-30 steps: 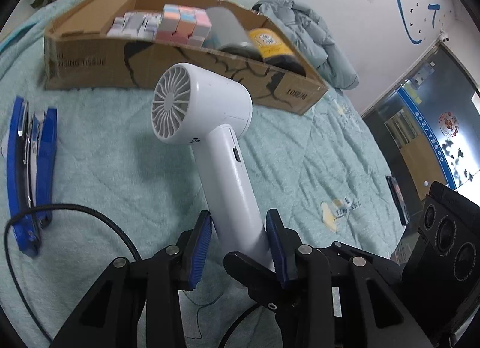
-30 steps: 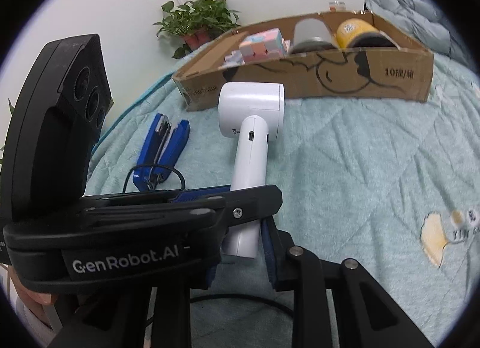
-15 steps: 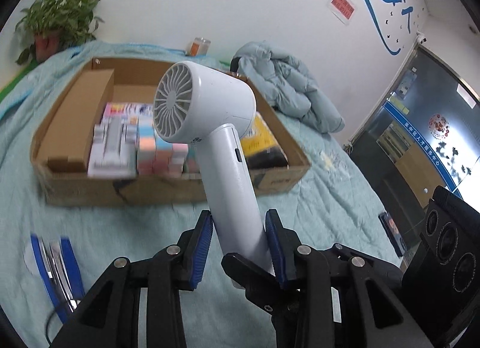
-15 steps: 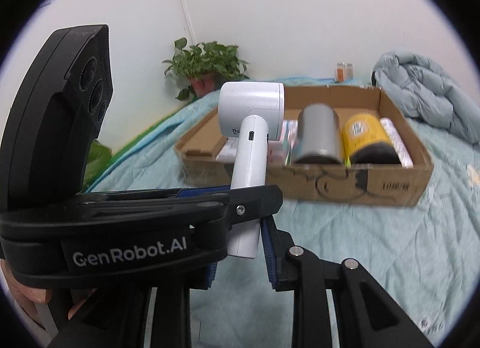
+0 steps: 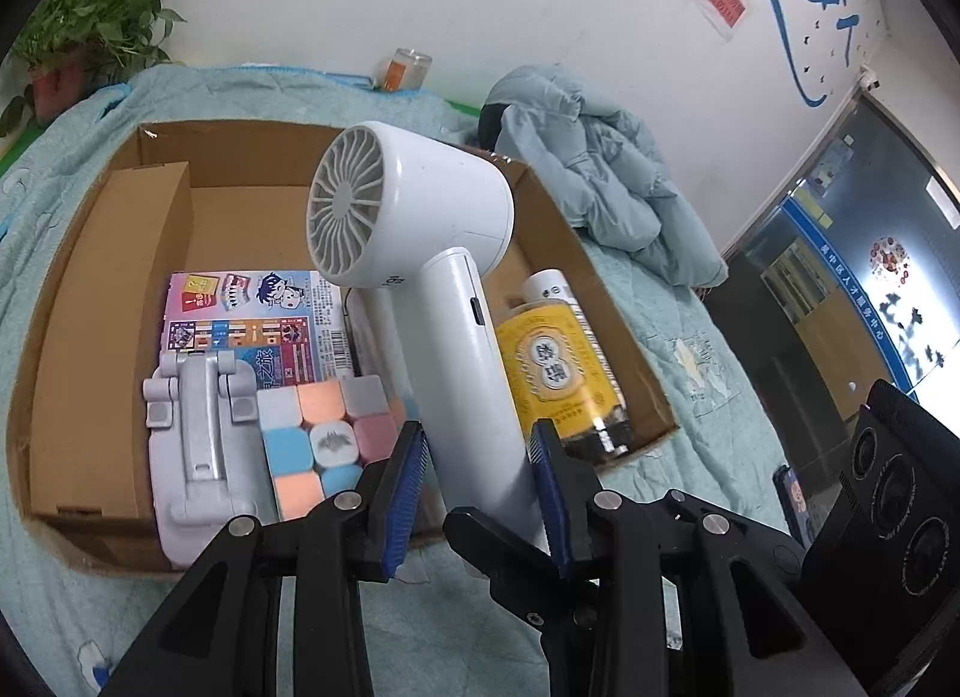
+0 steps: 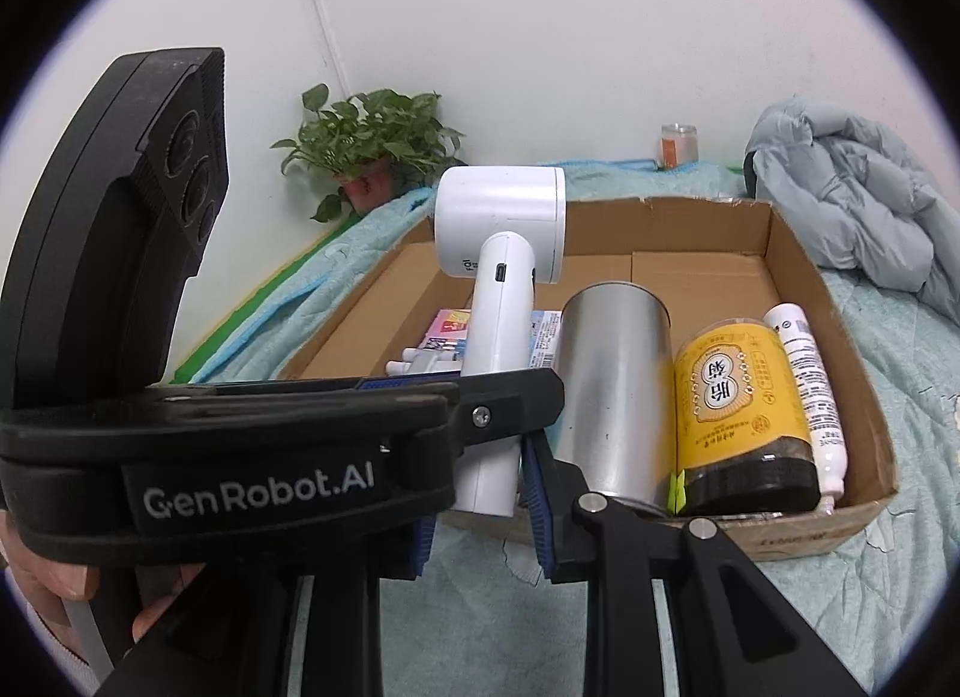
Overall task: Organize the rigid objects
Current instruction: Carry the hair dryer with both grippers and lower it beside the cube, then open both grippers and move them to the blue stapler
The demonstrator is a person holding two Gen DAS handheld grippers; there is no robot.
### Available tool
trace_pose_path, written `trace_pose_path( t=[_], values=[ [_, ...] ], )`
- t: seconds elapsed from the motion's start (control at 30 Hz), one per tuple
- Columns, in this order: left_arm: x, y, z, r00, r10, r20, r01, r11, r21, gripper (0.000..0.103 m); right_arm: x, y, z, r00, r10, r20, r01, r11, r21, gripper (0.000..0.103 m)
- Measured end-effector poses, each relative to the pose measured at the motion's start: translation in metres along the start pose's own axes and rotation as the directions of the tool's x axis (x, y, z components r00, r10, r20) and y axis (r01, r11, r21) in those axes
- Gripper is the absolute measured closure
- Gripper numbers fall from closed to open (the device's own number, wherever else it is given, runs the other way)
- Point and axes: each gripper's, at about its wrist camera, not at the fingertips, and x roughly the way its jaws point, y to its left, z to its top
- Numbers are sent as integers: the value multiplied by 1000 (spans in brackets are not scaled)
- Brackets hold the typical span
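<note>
Inside the shallow brown cardboard box [image 5: 108, 301], from left to right, a grey folding stand [image 5: 198, 445], a pastel puzzle cube [image 5: 327, 427], a silver metal can [image 6: 612, 397], a yellow-labelled jar [image 5: 558, 379] and a white tube [image 6: 807, 391] are already stowed. Above the box, the white handheld fan [image 5: 444, 301] is gripped by its handle in both the left claw [image 5: 477, 493] and the right claw [image 6: 480, 511]. Its placement inside is judged outstanding.

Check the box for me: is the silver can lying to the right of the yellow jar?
No, the silver can lies left of the yellow jar.
</note>
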Motion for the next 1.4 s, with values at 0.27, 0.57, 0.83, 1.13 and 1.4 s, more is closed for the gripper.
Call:
trace_pose_path(
  t=[0.27,0.57,0.83,1.13,1.4],
  values=[
    [27,14,8,998,4,-56,-5,1000,-21,69,19,-11,4,999,10,-52,-5,996,90,78],
    [0,12,1,999,43,26,-43,999,1,39,24,-10,4,997,-11,-73,20,993,120,61],
    [-54,19,-33,964,173,201,-179,984,15,7,-19,9,-18,996,-36,81,37,999,-14,22],
    [-102,30,-84,916,269,298,-277,961,-17,7,-19,5,-22,993,-69,93,74,996,-54,80],
    [-118,39,-120,886,338,319,-341,939,-48,6,16,5,-25,999,-30,-21,29,997,-67,92]
  ],
)
